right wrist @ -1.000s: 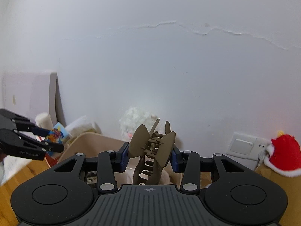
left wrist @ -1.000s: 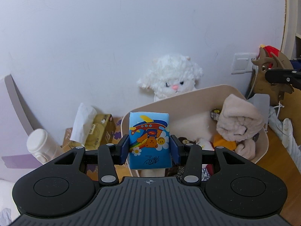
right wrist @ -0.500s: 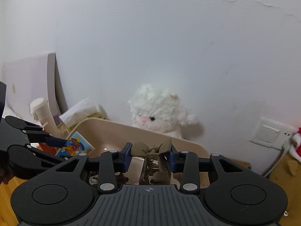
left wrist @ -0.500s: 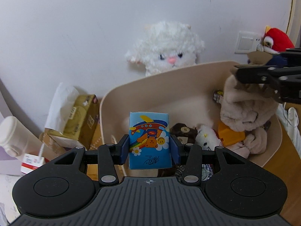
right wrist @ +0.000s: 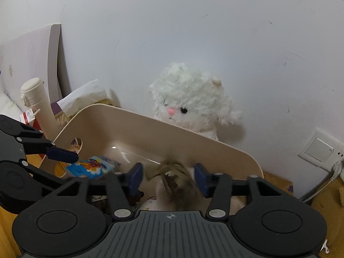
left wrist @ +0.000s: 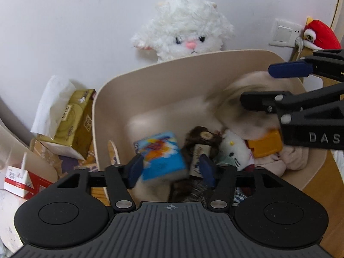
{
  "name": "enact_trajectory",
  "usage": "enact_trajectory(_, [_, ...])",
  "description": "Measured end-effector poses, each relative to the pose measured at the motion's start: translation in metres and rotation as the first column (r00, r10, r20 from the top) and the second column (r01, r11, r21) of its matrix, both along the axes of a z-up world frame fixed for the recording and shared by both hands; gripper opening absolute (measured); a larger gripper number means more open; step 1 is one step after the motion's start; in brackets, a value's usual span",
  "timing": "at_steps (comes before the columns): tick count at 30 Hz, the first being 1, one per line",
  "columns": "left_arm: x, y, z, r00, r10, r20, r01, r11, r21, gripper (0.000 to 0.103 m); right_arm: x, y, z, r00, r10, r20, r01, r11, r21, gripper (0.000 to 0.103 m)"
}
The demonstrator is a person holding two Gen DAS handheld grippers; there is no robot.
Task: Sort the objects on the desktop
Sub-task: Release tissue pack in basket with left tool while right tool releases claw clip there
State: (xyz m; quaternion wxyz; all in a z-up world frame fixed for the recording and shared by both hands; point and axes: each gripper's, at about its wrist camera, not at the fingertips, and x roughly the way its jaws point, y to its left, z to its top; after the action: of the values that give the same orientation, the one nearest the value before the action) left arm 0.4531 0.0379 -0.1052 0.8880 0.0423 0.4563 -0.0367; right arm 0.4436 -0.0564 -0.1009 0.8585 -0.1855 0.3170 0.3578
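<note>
My left gripper [left wrist: 171, 168] is open over the beige bin [left wrist: 172, 73]. A blue cartoon tissue pack [left wrist: 162, 155], blurred and tilted, is free between the jaws and falling into the bin; it also shows in the right wrist view [right wrist: 88, 167]. My right gripper [right wrist: 167, 177] is open above the bin [right wrist: 193, 137]. A brown hair claw clip [right wrist: 174, 178], blurred, drops between its jaws. The right gripper appears in the left wrist view [left wrist: 286, 88], the left gripper in the right wrist view [right wrist: 62, 153].
The bin holds a beige cloth [left wrist: 258, 90], a brown plush [left wrist: 202, 137], a white kitty plush [left wrist: 234, 150] and an orange item [left wrist: 264, 144]. A white lamb plush [left wrist: 185, 28] sits behind it. A gold tissue box [left wrist: 71, 120], a carton [left wrist: 19, 178] and a white bottle [right wrist: 36, 105] stand left.
Both grippers have lowered over the bin and opened. The tissue pack has left the left jaws and the hair clip has left the right jaws; both are dropping.
</note>
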Motion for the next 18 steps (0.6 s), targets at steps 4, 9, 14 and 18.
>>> enact_trajectory(4, [-0.003, -0.005, 0.003, 1.0, 0.005, 0.005, -0.005, 1.0, 0.025, 0.073, -0.003, -0.005, 0.003, 1.0, 0.024, 0.012, -0.024, 1.0, -0.012, 0.084])
enact_trajectory(9, [-0.008, -0.011, 0.009, 1.0, 0.003, 0.023, -0.004, 0.999, 0.05, 0.077, -0.008, -0.018, 0.013, 0.999, 0.017, 0.039, -0.017, 1.0, -0.001, 0.095])
enact_trajectory(14, [-0.016, -0.016, 0.016, 0.999, 0.01, 0.047, -0.013, 0.998, 0.069, 0.077, -0.014, -0.034, 0.026, 0.998, 0.004, 0.065, -0.005, 1.0, 0.029, 0.103])
enact_trajectory(18, [-0.026, -0.02, 0.022, 0.998, 0.016, 0.059, -0.02, 0.997, 0.071, 0.077, -0.021, -0.047, 0.035, 0.997, 0.0, 0.08, -0.005, 0.998, 0.057, 0.103])
